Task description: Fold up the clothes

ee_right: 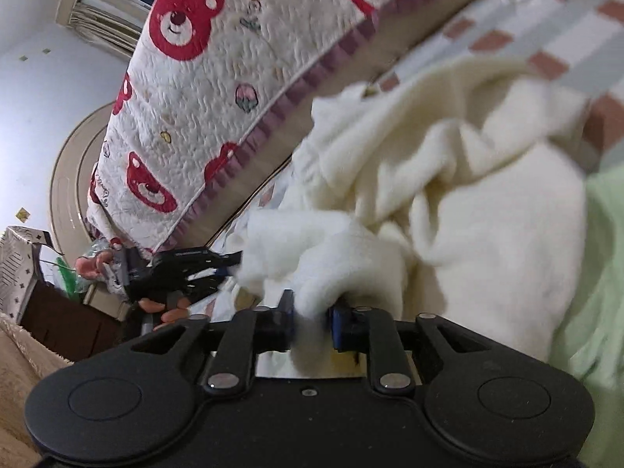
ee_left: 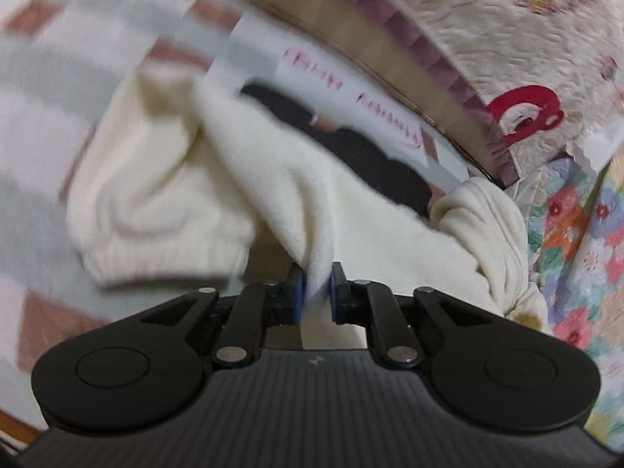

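A cream fleece garment (ee_left: 273, 179) with ribbed cuffs hangs bunched over the bed. My left gripper (ee_left: 316, 292) is shut on a fold of its edge. In the right wrist view the same cream garment (ee_right: 468, 179) fills the middle, and my right gripper (ee_right: 311, 321) is shut on another bunched part of it. The left gripper (ee_right: 230, 267) also shows there at the left, held in a hand and pinching the cloth. A dark garment (ee_left: 370, 156) lies behind the cream one. Both views are motion-blurred.
The bed has a sheet (ee_left: 58, 78) with grey and brown checks. A quilt with red bears (ee_right: 218, 89) is heaped along the bed's far side. A floral quilt (ee_left: 577, 241) lies at right. A pale green cloth (ee_right: 600, 273) lies at right.
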Demonstrator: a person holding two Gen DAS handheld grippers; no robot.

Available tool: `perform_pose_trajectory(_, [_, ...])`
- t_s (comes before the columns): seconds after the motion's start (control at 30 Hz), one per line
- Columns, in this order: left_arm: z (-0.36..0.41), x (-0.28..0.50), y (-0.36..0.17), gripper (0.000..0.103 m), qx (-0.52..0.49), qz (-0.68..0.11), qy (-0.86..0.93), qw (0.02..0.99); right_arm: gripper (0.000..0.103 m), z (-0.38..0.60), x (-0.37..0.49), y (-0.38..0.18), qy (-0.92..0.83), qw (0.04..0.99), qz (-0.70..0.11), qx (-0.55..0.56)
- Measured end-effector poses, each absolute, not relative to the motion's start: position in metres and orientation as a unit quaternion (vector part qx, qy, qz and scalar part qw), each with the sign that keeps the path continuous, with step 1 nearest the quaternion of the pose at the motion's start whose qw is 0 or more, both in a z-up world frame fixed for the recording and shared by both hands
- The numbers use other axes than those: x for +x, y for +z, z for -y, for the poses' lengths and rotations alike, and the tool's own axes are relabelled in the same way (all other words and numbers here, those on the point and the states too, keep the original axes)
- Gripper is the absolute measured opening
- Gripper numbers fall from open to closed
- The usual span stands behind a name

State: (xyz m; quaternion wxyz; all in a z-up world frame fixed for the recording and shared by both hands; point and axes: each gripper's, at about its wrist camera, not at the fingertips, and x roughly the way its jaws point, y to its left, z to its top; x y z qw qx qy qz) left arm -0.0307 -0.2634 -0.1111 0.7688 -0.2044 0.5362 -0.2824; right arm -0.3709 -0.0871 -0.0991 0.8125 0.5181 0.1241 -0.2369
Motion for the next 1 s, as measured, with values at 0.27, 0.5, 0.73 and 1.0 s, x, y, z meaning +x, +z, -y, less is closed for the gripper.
perform_pose_trajectory(0.27, [0.261, -0.023, -0.109, 0.049, -0.219, -0.541, -0.270, 0.766, 0.068, 0.078, -0.354, -0.134, -0.253, 0.783, -0.192, 0.536])
perform_pose_trajectory(0.5, [0.268, -0.020, -0.107, 0.050, -0.193, -0.551, -0.311, 0.750, 0.025, 0.069, -0.332, -0.110, -0.246, 0.853, -0.109, 0.448])
perform_pose_trajectory(0.73, [0.263, 0.012, -0.131, 0.059, -0.271, -0.537, -0.247, 0.760, 0.014, 0.060, -0.336, -0.063, -0.084, 0.904, -0.077, 0.411])
perform_pose_trajectory(1.0, [0.278, 0.033, -0.113, 0.007, -0.226, -0.465, -0.229, 0.825, 0.067, 0.089, -0.328, -0.124, -0.226, 0.824, -0.165, 0.492])
